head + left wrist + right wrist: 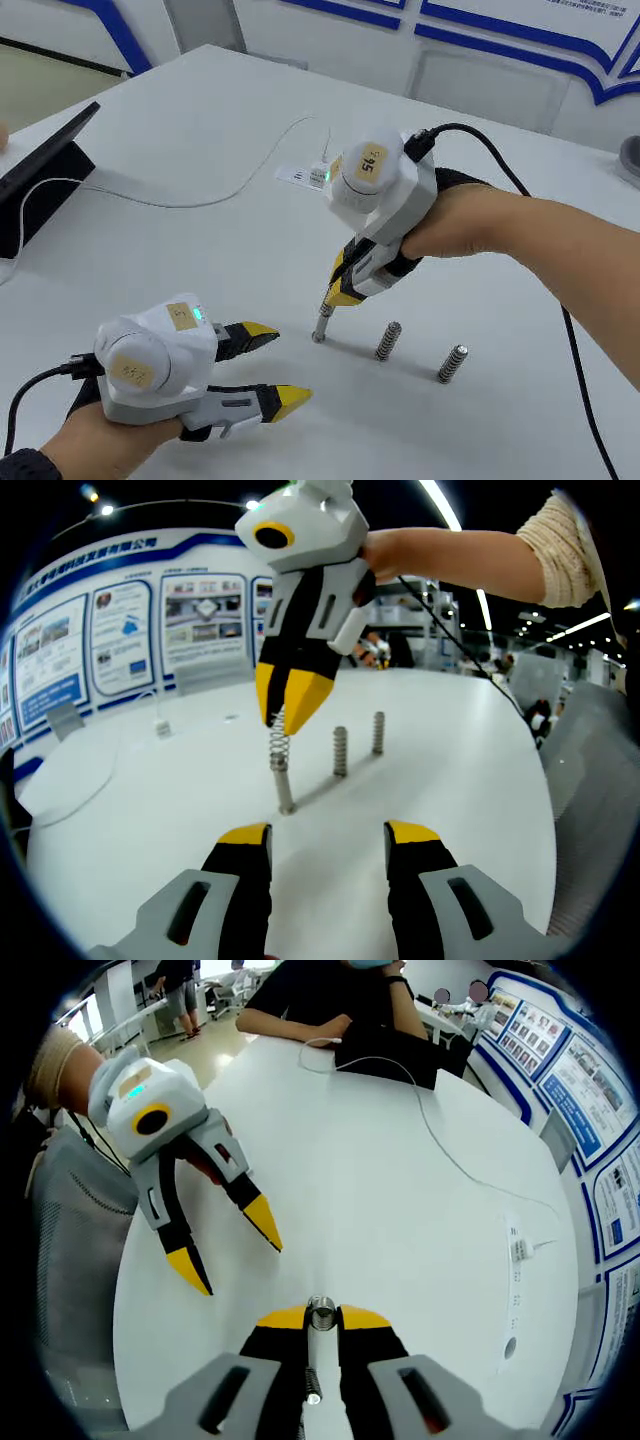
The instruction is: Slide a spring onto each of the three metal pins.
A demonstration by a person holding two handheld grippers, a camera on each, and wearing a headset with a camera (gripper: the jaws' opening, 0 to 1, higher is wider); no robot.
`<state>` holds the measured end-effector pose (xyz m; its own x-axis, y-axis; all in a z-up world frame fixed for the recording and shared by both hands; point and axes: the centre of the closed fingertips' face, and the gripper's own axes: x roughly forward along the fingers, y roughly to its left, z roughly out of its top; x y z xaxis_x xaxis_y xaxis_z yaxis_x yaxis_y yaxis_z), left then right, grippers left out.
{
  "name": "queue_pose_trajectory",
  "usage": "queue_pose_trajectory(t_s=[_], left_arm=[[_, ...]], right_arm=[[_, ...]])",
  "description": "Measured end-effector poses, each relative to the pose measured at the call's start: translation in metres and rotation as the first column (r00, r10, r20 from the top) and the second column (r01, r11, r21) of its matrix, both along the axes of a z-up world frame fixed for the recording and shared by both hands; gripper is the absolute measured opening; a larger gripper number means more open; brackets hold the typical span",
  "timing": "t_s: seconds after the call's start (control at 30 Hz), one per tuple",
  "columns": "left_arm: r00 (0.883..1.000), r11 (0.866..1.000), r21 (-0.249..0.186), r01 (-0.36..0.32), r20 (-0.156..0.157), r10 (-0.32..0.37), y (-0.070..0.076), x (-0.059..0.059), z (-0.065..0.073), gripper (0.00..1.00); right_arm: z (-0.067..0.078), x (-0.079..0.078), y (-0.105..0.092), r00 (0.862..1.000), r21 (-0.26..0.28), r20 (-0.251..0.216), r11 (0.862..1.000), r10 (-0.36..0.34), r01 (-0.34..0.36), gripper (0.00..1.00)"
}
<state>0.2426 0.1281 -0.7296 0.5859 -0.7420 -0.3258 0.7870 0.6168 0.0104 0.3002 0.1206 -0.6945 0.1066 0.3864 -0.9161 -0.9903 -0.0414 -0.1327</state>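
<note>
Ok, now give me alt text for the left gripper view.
The right tongs, shut on a spring, hold it on top of the nearest metal pin on a white table. Behind it, two further pins already carry springs. The left tongs sit open at the bottom.

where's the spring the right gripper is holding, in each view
Head view: spring at centre, under the right gripper, left of two other springs.
Left gripper view: left of centre, hanging from the other gripper above a bare pin.
Right gripper view: bottom centre, pinched between that view's own fingers.
Shared landmark: the white cable.
</note>
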Motion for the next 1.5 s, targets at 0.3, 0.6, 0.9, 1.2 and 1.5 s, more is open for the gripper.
queue_pose_trajectory(t_s=[0.3, 0.6, 0.9, 1.2, 1.5], left_arm=[[1.000, 1.000, 0.005, 0.002, -0.002, -0.002, 0.000, 0.000, -0.001, 0.45], [1.000, 1.000, 0.005, 0.002, -0.003, -0.002, 0.000, 0.000, -0.002, 0.45], [1.000, 1.000, 0.005, -0.002, -0.004, 0.002, 0.003, 0.001, -0.004, 0.45], [1.000, 1.000, 0.003, -0.003, -0.006, 0.003, 0.003, 0.003, -0.006, 0.45], [1.000, 1.000, 0.004, 0.000, -0.011, 0.000, 0.003, 0.003, -0.008, 0.45]], right_arm=[[-0.006, -0.003, 0.001, 1.000, -0.028, -0.003, 1.000, 0.001, -0.001, 0.12], [-0.014, -0.004, 0.003, 1.000, -0.068, -0.010, 0.998, 0.009, -0.009, 0.12], [-0.025, -0.002, 0.002, 1.000, -0.082, -0.025, 0.997, -0.002, 0.000, 0.12], [-0.036, 0.000, 0.003, 0.999, -0.080, -0.046, 0.997, -0.024, 0.021, 0.12], [-0.042, -0.001, 0.003, 0.998, -0.083, -0.057, 0.996, -0.035, 0.030, 0.12]])
